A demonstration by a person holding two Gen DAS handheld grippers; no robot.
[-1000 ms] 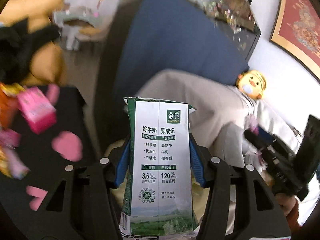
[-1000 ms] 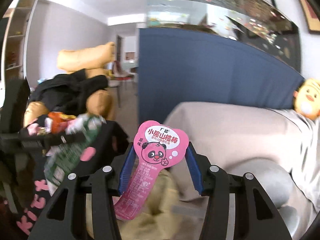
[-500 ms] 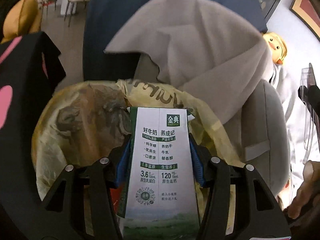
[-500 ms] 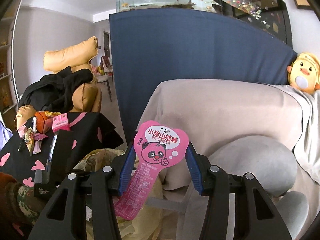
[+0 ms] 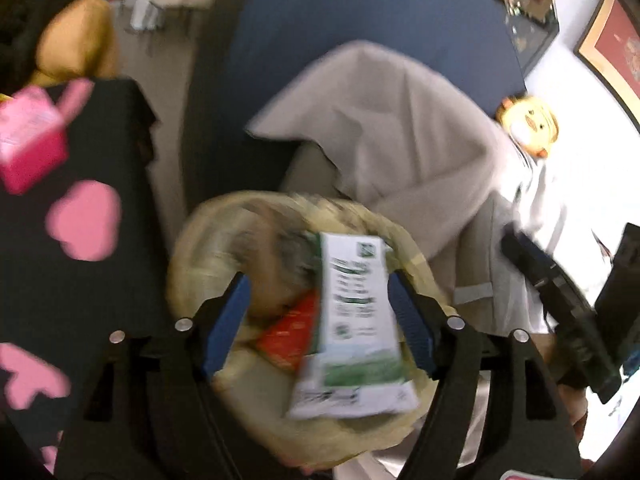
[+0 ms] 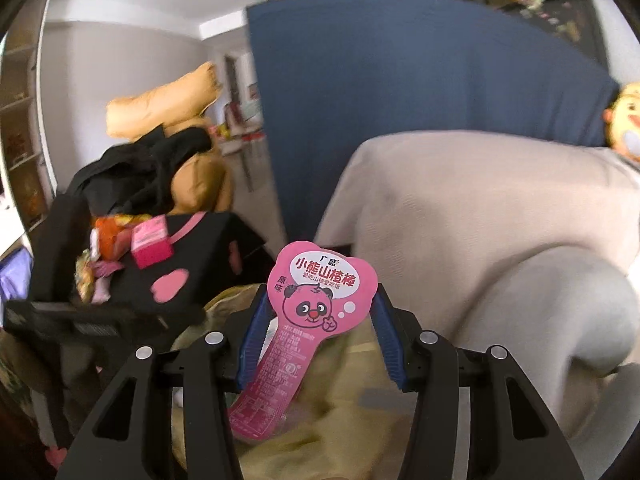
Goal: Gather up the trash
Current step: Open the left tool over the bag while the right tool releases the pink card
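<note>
The milk carton (image 5: 352,320) was seen in the left wrist view between the spread fingers of the left gripper (image 5: 318,328), tilted and blurred, over the mouth of a yellowish trash bag (image 5: 200,248) just below and ahead of the gripper. The jaws stood wide; the carton lay close to the right-hand pad, but whether it was touched could not be told — it looked released rather than held. A red wrapper (image 5: 292,330) was visible under it inside the bag. To the left of the gripper a black cloth with pink hearts (image 5: 84,220) was noted, with a pink box (image 5: 30,140) on it.

The carton was judged light and probably empty, its thin card walls easily dented; a hold across the flat broad faces near mid-height would be suited, with modest squeeze.

In the right wrist view, the pink snack wrapper (image 6: 316,320) was pinched at its narrow neck by the right gripper (image 6: 318,332), the heart-shaped head standing up ahead of the fingertips and the tail hanging below. The bag's yellow folds (image 6: 352,392) lay just beneath. The wrapper was judged nearly weightless, limp and slick — a film that could slide out of a loose grip, so the neck, where it is gathered, seemed the right place. More litter (image 6: 104,248) remained on the cloth well off to the left.
</note>
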